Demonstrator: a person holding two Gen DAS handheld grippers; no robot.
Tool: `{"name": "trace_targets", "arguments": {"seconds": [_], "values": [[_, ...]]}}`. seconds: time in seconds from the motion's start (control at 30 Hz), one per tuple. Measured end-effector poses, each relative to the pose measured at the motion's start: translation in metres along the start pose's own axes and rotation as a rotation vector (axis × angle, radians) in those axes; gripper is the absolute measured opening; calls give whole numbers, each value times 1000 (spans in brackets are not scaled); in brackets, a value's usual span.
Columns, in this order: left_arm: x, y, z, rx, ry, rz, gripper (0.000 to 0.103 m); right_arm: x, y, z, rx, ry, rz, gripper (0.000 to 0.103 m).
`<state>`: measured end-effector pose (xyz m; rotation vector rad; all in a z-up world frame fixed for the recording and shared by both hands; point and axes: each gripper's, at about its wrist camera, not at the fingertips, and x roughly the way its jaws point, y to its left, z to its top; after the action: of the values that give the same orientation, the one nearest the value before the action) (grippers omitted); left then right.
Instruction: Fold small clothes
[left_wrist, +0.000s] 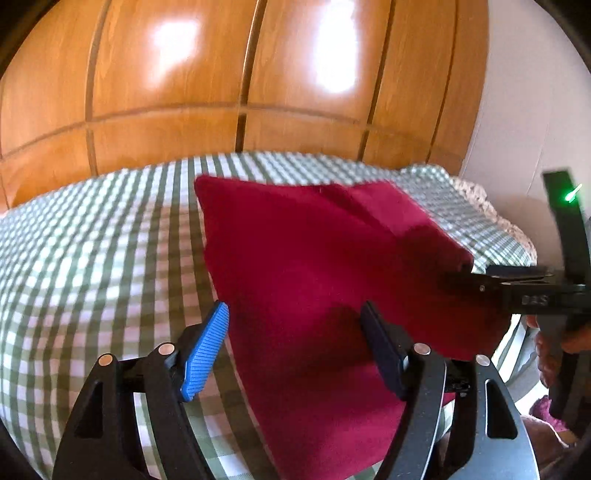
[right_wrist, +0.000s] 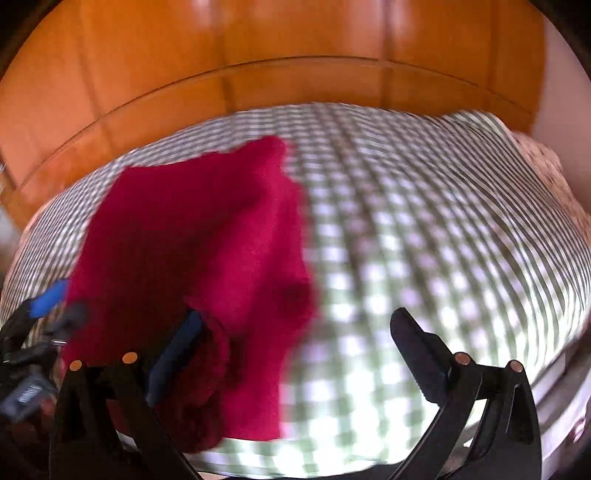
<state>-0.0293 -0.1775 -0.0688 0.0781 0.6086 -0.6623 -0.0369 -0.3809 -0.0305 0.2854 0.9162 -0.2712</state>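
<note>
Red garment (left_wrist: 317, 266) lies on checked bedcover (left_wrist: 103, 251), wooden wardrobe (left_wrist: 221, 81) behind. Left-wrist view: cloth fills centre to 3 o'clock, long axis running approx 11 to 5 o'clock; a folded flap sits toward 1 o'clock. Your left gripper (left_wrist: 295, 350) is spread wide, nothing between its pads; blue pad (left_wrist: 205, 354) is over bare bedcover at 7 o'clock, dark pad over the cloth, so the cloth's left edge passes btwn them. Right gripper (left_wrist: 491, 278) enters at 3 o'clock, tips at the cloth's right edge; from that view you cannot tell if they pinch it. Right-wrist view (blurred): your right gripper (right_wrist: 295, 354) stands spread, its left finger (right_wrist: 173, 354) against bunched cloth at 7 o'clock, right finger over bedcover only. Garment spans 9 to 12 o'clock there, left gripper (right_wrist: 55, 306) at 9. Judgement: right gripper is nearer a graspable edge; cloth lies to its left, so the next pinch prob. needs a leftward shift
</note>
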Motion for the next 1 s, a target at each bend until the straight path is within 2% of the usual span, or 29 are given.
{"name": "trace_targets", "arguments": {"seconds": [0.07, 0.1, 0.17, 0.23, 0.37, 0.5, 0.57, 0.7, 0.77, 0.9, 1.0], "values": [[6, -4, 0, 22, 22, 2, 75, 19, -10, -11, -17, 53, -39, 101], [14, -5, -3, 24, 56, 3, 78, 26, -12, -17, -30, 48, -34, 101], [30, -5, -10, 12, 127, -15, 81, 33, -24, -26, 64, 47, 20, 101], [34, -3, -13, -9, 142, -31, 82, 28, -27, -25, 100, 55, 41, 101], [32, 1, -13, -31, 137, -41, 83, 4, -13, -12, 27, -34, 12, 101], [32, -1, -13, -21, 137, -26, 85, -17, -4, 7, 4, -149, 56, 101], [31, 1, -13, -20, 140, -18, 87, -18, 5, 20, -21, -178, 71, 101], [33, 1, -11, -16, 155, -9, 89, -11, 17, 36, -41, -136, 59, 101], [34, 0, -11, -11, 161, -3, 89, -9, 13, 38, -35, -81, 38, 101], [35, -1, -11, -9, 161, -3, 89, -19, -4, 25, -14, -69, -67, 101], [35, -2, -11, -8, 163, -6, 90, -24, -21, 19, 64, -58, -54, 101]]}}
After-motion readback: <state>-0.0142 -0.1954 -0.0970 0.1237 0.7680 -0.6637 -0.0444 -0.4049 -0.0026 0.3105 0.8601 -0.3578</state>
